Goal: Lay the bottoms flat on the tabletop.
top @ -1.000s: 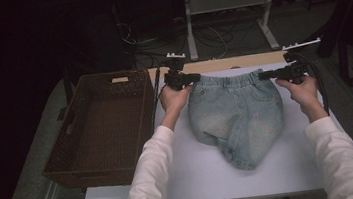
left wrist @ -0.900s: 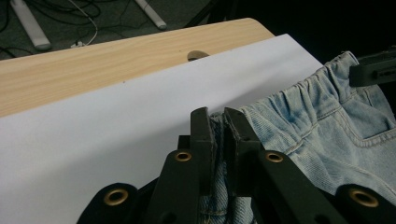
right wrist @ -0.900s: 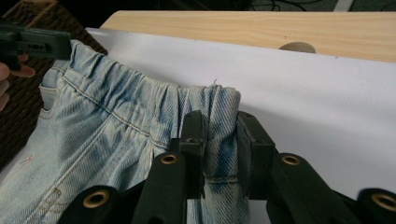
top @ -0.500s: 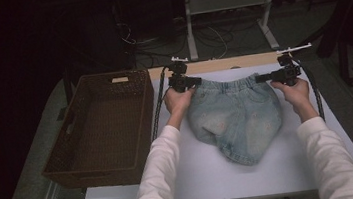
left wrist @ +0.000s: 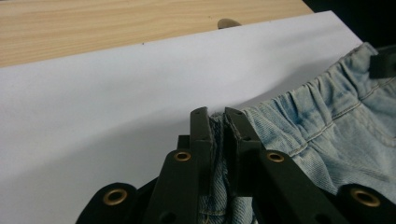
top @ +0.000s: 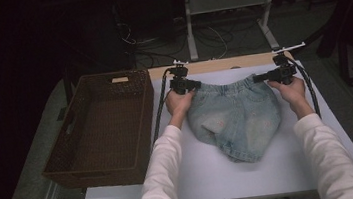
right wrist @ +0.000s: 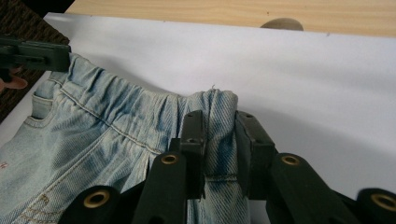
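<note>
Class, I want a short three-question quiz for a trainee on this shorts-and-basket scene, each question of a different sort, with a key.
1. True or false: the left tongs and the right tongs each pinch an end of the waistband of the denim shorts.
2. What does the brown wicker basket hold? A) the shorts B) nothing C) a towel
3. Fill in: the shorts lie on the ____ sheet.

Key: 1 true. 2 B. 3 white.
</note>
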`<action>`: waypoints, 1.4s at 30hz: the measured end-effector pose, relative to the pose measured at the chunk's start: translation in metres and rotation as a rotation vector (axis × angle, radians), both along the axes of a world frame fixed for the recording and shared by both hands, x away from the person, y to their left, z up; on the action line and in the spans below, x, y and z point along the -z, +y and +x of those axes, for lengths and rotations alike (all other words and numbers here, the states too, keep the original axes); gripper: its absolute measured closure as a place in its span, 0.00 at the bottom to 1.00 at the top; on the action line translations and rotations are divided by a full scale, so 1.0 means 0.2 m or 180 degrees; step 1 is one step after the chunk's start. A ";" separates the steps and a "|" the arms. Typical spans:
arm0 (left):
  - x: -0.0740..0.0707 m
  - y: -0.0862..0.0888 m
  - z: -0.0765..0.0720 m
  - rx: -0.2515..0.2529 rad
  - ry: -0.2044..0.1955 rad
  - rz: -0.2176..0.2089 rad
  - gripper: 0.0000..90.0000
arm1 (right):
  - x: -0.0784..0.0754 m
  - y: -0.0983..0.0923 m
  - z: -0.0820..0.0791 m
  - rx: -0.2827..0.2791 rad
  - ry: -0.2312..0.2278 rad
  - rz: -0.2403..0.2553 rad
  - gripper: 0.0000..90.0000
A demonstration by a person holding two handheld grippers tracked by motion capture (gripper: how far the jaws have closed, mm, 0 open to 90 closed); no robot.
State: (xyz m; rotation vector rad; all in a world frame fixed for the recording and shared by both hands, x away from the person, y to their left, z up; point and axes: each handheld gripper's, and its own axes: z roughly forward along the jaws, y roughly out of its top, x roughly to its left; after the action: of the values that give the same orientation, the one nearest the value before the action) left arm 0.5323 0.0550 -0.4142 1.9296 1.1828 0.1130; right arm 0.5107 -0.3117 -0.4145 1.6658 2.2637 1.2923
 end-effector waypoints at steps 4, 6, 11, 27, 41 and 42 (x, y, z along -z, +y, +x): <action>0.01 0.01 0.01 -0.0004 0.0041 -0.0038 0.91 | -0.01 0.01 0.01 -0.0010 0.0013 -0.0031 0.82; 0.02 0.02 0.01 0.0008 0.0062 -0.0027 0.90 | 0.00 0.01 0.02 -0.0007 0.0019 -0.0042 0.82; 0.05 0.02 0.00 -0.0033 0.0096 -0.0010 0.85 | 0.04 0.00 0.02 0.0031 0.0101 0.0025 0.80; -0.02 0.05 -0.06 -0.0060 -0.0039 -0.0269 0.52 | 0.03 0.01 0.00 0.0055 0.0095 0.0202 0.45; -0.14 0.04 -0.21 0.0027 -0.0221 -0.0220 0.39 | -0.21 0.09 -0.12 0.0005 -0.0289 0.0224 0.16; -0.15 0.04 -0.22 0.0048 -0.0228 -0.0231 0.38 | -0.22 0.10 -0.13 -0.0003 -0.0317 0.0202 0.16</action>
State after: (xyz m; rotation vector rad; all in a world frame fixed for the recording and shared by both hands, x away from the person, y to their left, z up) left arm 0.4879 0.0638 -0.3842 1.8556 1.1102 0.1286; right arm 0.4845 -0.2920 -0.3695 1.5812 2.1900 1.4276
